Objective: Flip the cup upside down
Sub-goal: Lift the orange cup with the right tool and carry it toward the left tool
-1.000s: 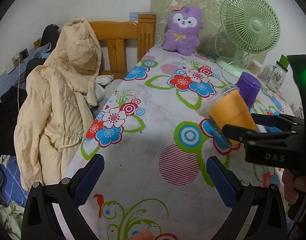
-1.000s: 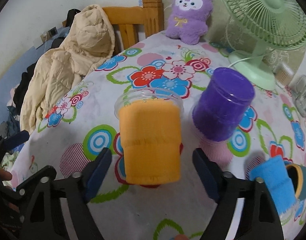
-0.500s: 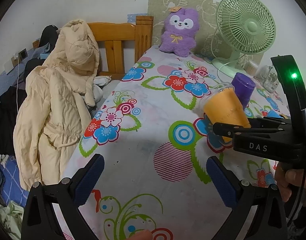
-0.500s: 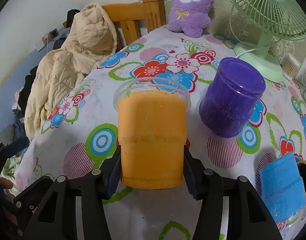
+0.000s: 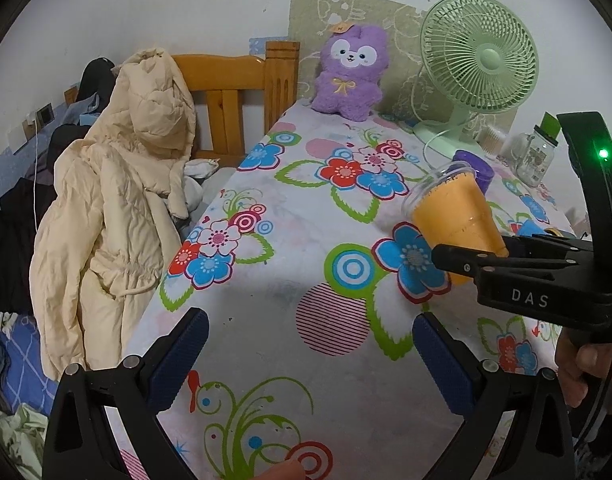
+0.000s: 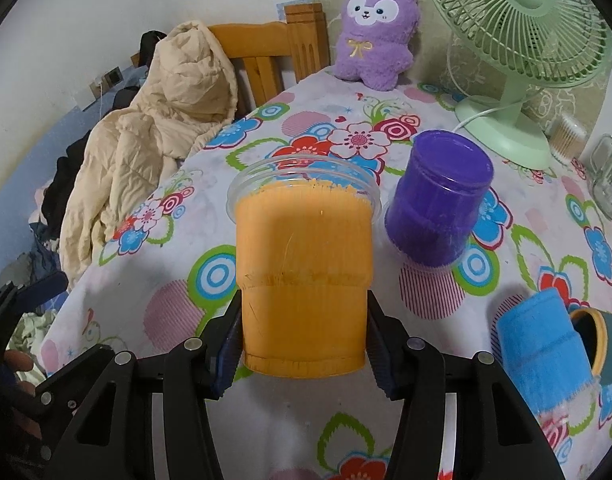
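Observation:
An orange-sleeved clear plastic cup (image 6: pixel 302 280) lies on its side between my right gripper's pads, lifted off the flowered tablecloth (image 6: pixel 154 240), its clear rim pointing away from me. My right gripper (image 6: pixel 304 344) is shut on its base end. In the left wrist view the cup (image 5: pixel 454 216) tilts with its rim up and to the left, held by the right gripper (image 5: pixel 506 256). My left gripper (image 5: pixel 306 356) is open and empty above the table's near edge.
A purple cup (image 6: pixel 438 208) stands upside down right of the orange cup. A blue-sleeved cup (image 6: pixel 546 356) lies at the right. A green fan (image 6: pixel 518 40), a purple plush (image 6: pixel 378 32) and a glass jar (image 5: pixel 534 156) stand behind. A coat-draped chair (image 5: pixel 138 184) is left.
My right gripper closed on the orange cup and lifted it off the table, rim tilted away. My left gripper stayed open and in place.

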Demonstrator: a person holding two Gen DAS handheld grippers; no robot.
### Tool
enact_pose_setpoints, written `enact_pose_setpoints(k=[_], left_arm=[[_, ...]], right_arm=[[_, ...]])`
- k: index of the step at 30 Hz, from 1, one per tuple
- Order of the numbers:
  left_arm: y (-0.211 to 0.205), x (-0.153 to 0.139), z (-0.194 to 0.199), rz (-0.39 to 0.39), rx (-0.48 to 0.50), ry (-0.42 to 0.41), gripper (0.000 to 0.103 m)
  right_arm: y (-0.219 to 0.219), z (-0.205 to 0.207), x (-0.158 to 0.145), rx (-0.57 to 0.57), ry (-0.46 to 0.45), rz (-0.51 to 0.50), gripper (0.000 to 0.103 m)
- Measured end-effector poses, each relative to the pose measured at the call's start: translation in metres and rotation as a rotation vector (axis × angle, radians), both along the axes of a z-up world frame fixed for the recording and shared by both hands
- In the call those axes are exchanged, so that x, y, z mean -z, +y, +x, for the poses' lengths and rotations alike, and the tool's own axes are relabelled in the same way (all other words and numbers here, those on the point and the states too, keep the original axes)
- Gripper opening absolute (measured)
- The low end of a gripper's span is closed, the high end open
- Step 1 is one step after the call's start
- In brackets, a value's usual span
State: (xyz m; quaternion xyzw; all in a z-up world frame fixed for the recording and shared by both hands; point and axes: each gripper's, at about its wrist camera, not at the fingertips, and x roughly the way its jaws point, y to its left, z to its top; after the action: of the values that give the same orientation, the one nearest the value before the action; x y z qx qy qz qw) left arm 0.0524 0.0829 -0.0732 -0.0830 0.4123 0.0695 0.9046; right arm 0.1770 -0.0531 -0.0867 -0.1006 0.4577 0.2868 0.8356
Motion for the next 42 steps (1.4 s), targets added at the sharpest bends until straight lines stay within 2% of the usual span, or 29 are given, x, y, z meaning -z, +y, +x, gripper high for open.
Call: enact_pose_setpoints(k=[10,27,42], left_arm=[[-0.021,-0.005,-0.012,-0.016,0.040,-0.007,0.103],[-0.060,-0.003,-0.041,-0.007,0.116,0.004,0.103],[-0.085,0.007,-0.057,0.015,0.168,0.040,0.103]], right_arm=[[-0.024,-0.027,-0.015,0.027,-0.036,-0.005,0.056],[-0.076,-0.082,-0.020,0.091,-0.037,-0.001,0.057],[-0.106,-0.110,-0.002,0.166,-0.021,-0.046,0.057]])
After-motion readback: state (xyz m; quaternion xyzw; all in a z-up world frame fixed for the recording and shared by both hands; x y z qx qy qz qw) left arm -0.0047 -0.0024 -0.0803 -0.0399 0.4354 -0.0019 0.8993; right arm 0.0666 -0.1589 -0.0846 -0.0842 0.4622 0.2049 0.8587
